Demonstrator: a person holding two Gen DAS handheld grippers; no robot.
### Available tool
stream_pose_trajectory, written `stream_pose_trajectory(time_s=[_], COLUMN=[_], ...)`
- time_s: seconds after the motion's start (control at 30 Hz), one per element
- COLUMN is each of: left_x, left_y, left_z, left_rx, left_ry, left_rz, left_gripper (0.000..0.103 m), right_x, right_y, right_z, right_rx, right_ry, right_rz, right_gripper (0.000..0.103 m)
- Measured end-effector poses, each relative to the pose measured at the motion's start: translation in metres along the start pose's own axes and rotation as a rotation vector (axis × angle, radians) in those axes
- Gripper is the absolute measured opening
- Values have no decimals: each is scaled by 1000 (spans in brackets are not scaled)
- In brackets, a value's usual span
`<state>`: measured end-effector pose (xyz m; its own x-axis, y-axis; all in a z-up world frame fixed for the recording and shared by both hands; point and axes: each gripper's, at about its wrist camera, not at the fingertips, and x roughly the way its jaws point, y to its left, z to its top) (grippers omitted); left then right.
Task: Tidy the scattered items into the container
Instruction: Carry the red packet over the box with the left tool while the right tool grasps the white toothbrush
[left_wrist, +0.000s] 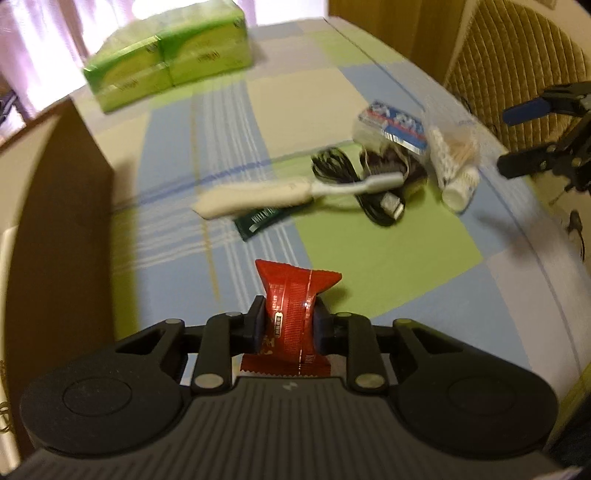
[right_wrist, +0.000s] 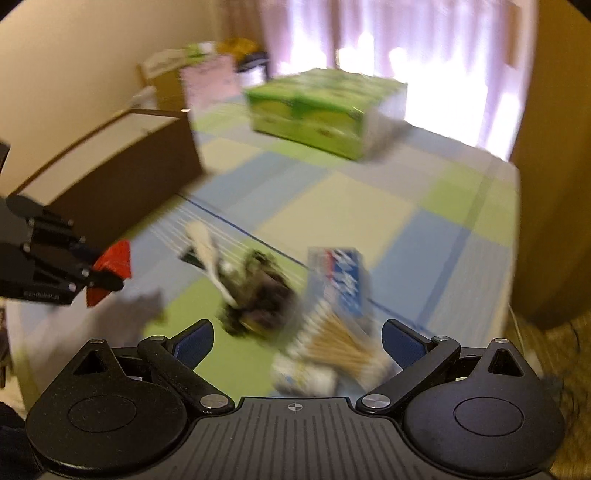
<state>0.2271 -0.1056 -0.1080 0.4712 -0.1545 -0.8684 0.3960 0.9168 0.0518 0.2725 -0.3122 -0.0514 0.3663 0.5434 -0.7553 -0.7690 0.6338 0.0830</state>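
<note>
The left gripper (left_wrist: 290, 328) has its jaws pinching a red snack packet (left_wrist: 295, 295) across its middle, lifted clear of the checked bench (left_wrist: 388, 254). The packet looks light and crinkly (a slippery film, likely), so a mid-body hold seems safest. The brown container (left_wrist: 62, 206) stands at nine o'clock. The right gripper (right_wrist: 297, 341) hangs with jaws spread, empty, over a bag of cotton swabs (right_wrist: 332, 350), soft and best taken by its bunched body.
</note>
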Motion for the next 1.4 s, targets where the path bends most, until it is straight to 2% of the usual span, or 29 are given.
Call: stream_pose_trajectory(time_s=[0.2,0.23,0.27,0.3,0.43,0.47,0.5,0.53,0.6,0.93,1.0,1.23,1.27,1.3,1.4], left_x=[-56,-66,-76,-84,-114,-121,-125,-130,-137,-145,-143,-136,-135,-133,-132], left_y=[17,22,27,32,54,59,64,70,81,150,161,186,189,192,199], left_z=[9,9,9,8,1,-1,-3,-5,-8,-31,-36,-51,-52,-53,-56], left_rx=[-70,-83,-98,-110,-164,-178,-185,-195,-217,-309,-322,-334,-334,-334,-327], left_ry=[-83,-98,-112,-122,-148,-154,-159,-163,-166,-128,-113,-74,-71,-68,-65], left_rz=[75,85,96,105,140,149,152,156,174,271,274,266,263,259,249], left_gripper=[21,21,21,21,21,21,21,21,21,21,21,21,21,21,21], right_x=[26,31,37,44,71,77,84,91,106,159,169,192,193,194,191], right_y=[36,41,44,45,55,56,58,60,62,80,81,87,89,92,96], right_z=[25,28,32,34,44,47,49,51,56,68,70,75,75,76,78], right_rx=[-134,-145,-150,-147,-161,-163,-165,-166,-162,-138,-120,-100,-109,-118,-119], right_ry=[-22,-24,-18,-6,13,18,25,35,54,102,113,139,139,140,134], right_rz=[86,98,123,140,145,152,154,161,157,143,135,97,88,76,72], right_gripper=[101,94,76,71,71,68,58,55,53,53,38,38,35,26,25])
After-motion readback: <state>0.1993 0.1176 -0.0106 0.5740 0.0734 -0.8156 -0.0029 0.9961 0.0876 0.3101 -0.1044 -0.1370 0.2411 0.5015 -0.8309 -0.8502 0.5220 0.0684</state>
